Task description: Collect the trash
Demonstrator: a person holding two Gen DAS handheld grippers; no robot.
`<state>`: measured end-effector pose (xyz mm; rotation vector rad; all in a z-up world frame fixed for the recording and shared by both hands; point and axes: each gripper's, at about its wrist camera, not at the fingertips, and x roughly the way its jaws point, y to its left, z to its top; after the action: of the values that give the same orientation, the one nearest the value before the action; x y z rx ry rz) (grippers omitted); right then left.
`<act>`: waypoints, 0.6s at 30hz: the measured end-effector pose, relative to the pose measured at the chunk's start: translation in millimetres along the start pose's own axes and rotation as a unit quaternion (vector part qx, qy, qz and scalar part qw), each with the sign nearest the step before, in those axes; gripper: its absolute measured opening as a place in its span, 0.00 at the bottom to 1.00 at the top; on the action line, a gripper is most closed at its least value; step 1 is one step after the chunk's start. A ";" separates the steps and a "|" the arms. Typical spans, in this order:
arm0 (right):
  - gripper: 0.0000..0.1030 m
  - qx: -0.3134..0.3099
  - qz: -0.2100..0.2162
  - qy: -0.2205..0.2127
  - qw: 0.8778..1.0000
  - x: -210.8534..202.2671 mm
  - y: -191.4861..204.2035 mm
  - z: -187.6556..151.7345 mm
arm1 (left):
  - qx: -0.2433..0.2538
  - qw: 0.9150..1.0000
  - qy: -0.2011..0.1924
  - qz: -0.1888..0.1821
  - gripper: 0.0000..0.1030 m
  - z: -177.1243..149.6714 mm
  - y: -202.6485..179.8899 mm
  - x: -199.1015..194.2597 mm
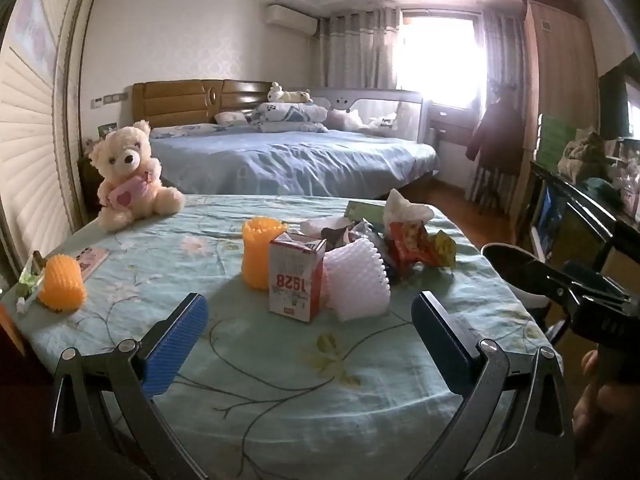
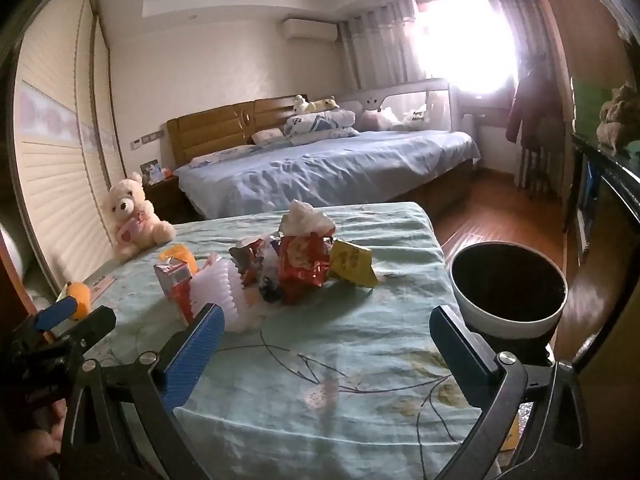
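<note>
- Left gripper (image 1: pixel 310 332): jaws spread wide, nothing between them; it hangs over the near edge of the counter (image 1: pixel 248 400), aimed at the carton.
- Right gripper (image 2: pixel 326 338): jaws likewise wide apart and empty; over the counter's near edge, toward the right corner.
- Counter carries a pale green floral cloth; the trash sits in a loose heap around its middle, reaching toward the far edge.
- Red-and-white carton (image 1: pixel 295 280) marked "1928" stands upright at the near side of the heap; a white foam fruit net (image 1: pixel 358 280) touches it on the right; an orange foam fruit net (image 1: pixel 260 252) stands upright just behind it on the left.
- Behind these: crumpled red snack wrapper (image 2: pixel 300 268), yellow wrapper (image 2: pixel 352 266) beside it, a white crumpled tissue (image 2: pixel 306 216) on top.
- Second orange foam net (image 1: pixel 64 284) lies apart near the left edge, next to a small green-and-white wrapper (image 1: pixel 28 284).
- Teddy bear (image 1: pixel 130 174) sits at the far left corner.
- Dark-lined bin with white rim (image 2: pixel 510 292) stands off the counter's right edge, near the right gripper.
- Bed (image 2: pixel 328 172) beyond the far edge.
</note>
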<state>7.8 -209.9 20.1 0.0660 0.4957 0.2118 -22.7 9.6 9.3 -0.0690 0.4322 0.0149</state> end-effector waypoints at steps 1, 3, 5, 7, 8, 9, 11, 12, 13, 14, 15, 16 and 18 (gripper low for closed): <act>1.00 0.000 0.001 -0.001 1.000 0.7 0.5 0.4 | -0.001 1.000 0.000 0.000 1.00 0.2 0.7 -0.6; 1.00 0.000 0.002 -0.001 1.000 1.4 0.7 -0.2 | -0.001 1.000 0.000 0.000 1.00 0.2 0.6 -0.7; 1.00 0.001 0.003 0.000 1.000 2.4 1.6 -0.5 | -0.001 1.000 0.000 0.000 1.00 0.7 1.1 -0.5; 1.00 0.002 0.006 0.001 1.000 2.4 1.8 -0.9 | -0.001 1.000 0.001 0.000 1.00 0.9 1.9 -0.5; 1.00 0.002 0.007 0.002 1.000 2.5 2.0 -0.9 | -0.001 1.000 0.000 -0.001 1.00 0.7 1.6 -0.5; 1.00 0.003 0.009 0.002 1.000 2.9 2.3 -0.6 | -0.001 1.000 0.000 -0.001 1.00 0.8 2.0 -0.7; 1.00 0.003 0.011 0.001 1.000 2.4 2.7 -1.0 | -0.001 1.000 0.000 -0.001 1.00 0.9 2.0 -0.6; 1.00 0.003 0.012 0.001 1.000 2.3 3.1 -1.0 | -0.002 1.000 0.000 -0.001 1.00 1.0 3.0 -1.2; 1.00 0.002 0.012 0.001 1.000 2.4 3.6 -1.0 | -0.002 1.000 0.000 0.000 1.00 1.0 1.5 -0.7; 1.00 0.003 0.013 0.001 1.000 2.4 3.7 -0.9 | -0.001 1.000 -0.001 0.001 1.00 1.3 1.2 -1.0; 1.00 0.004 0.014 0.000 1.000 2.3 3.9 -0.8 | 0.000 1.000 -0.002 0.002 1.00 1.3 0.3 -1.5; 1.00 0.006 0.017 -0.002 1.000 1.3 3.7 -0.9 | 0.001 1.000 -0.002 0.002 1.00 1.9 -0.2 -1.8; 1.00 0.008 0.020 -0.003 1.000 1.4 3.8 -0.8 | 0.000 1.000 -0.002 0.002 1.00 1.9 -0.2 -1.9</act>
<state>7.9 -205.9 19.3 0.0920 0.4910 0.2471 -23.7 9.5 11.8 -0.0686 0.4288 0.0187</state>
